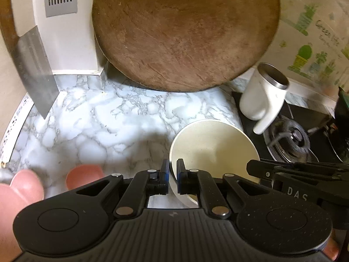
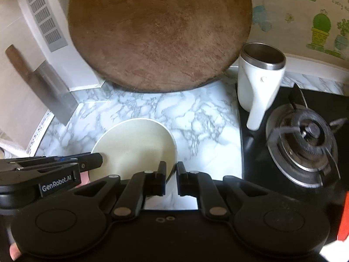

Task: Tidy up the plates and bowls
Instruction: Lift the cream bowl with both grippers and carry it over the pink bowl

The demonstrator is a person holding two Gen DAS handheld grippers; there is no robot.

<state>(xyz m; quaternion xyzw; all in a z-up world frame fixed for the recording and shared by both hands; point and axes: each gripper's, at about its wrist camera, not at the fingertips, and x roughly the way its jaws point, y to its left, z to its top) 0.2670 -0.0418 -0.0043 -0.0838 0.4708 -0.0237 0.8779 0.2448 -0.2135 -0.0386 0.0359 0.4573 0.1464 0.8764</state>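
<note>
A cream bowl (image 1: 212,150) is held over the marble counter (image 1: 98,120); it also shows in the right wrist view (image 2: 133,148). My left gripper (image 1: 173,174) is shut on the bowl's left rim, which runs between its jaws. My right gripper (image 2: 171,179) is shut on the bowl's right rim. Each gripper shows in the other's view, the right one (image 1: 283,170) at the bowl's right side and the left one (image 2: 65,166) at its left side. A pink bowl (image 1: 84,174) lies low at the left, partly hidden by my left gripper.
A large round wooden board (image 1: 185,32) leans against the back wall. A cleaver (image 1: 35,69) stands at the left. A white steel-lined mug (image 2: 259,80) sits on the black gas stove (image 2: 303,144) at the right. A white vented appliance (image 1: 63,21) is at the back left.
</note>
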